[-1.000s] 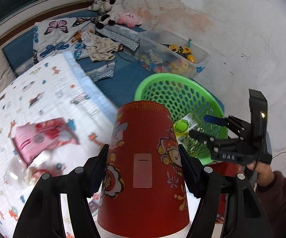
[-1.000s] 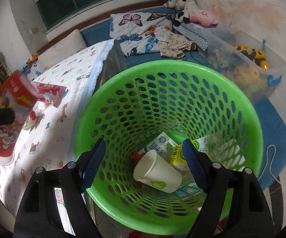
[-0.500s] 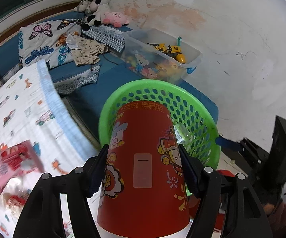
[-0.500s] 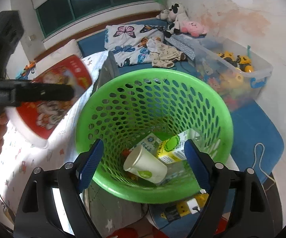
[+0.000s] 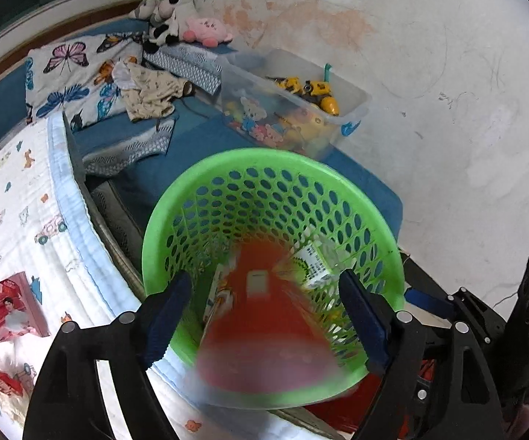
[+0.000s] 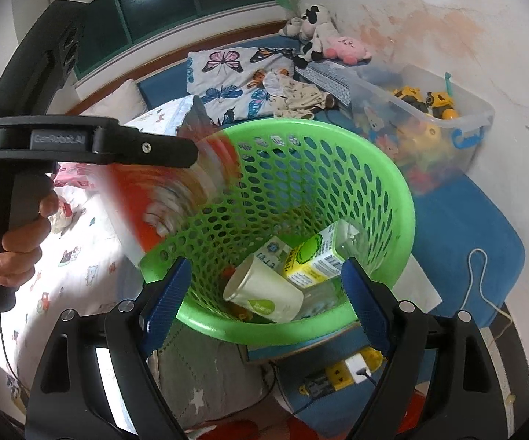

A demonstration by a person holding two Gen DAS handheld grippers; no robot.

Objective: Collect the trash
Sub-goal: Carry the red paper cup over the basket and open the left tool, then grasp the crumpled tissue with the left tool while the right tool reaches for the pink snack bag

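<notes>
The red paper tub (image 5: 264, 330) is blurred and loose, falling between my left gripper's (image 5: 264, 315) open jaws into the green basket (image 5: 191, 198). In the right wrist view the tub (image 6: 176, 198) is a red blur at the basket's (image 6: 385, 168) left rim, just off the left gripper's finger (image 6: 117, 145). My right gripper (image 6: 264, 300) is open and empty, above the basket's near rim. Inside lie a white paper cup (image 6: 264, 295) and a yellow-green carton (image 6: 315, 256).
A bed with a cartoon-print sheet (image 5: 11, 212) holds a pink packet (image 5: 4, 308) and a wrapper (image 5: 4, 385). A clear toy bin (image 5: 301, 110) stands behind the basket on a blue mat (image 6: 466, 227). A power strip (image 6: 341, 374) lies on the floor.
My left gripper carried the red tub over the basket, then opened; the tub is dropping out of it. My right gripper drew back a little from the basket.
</notes>
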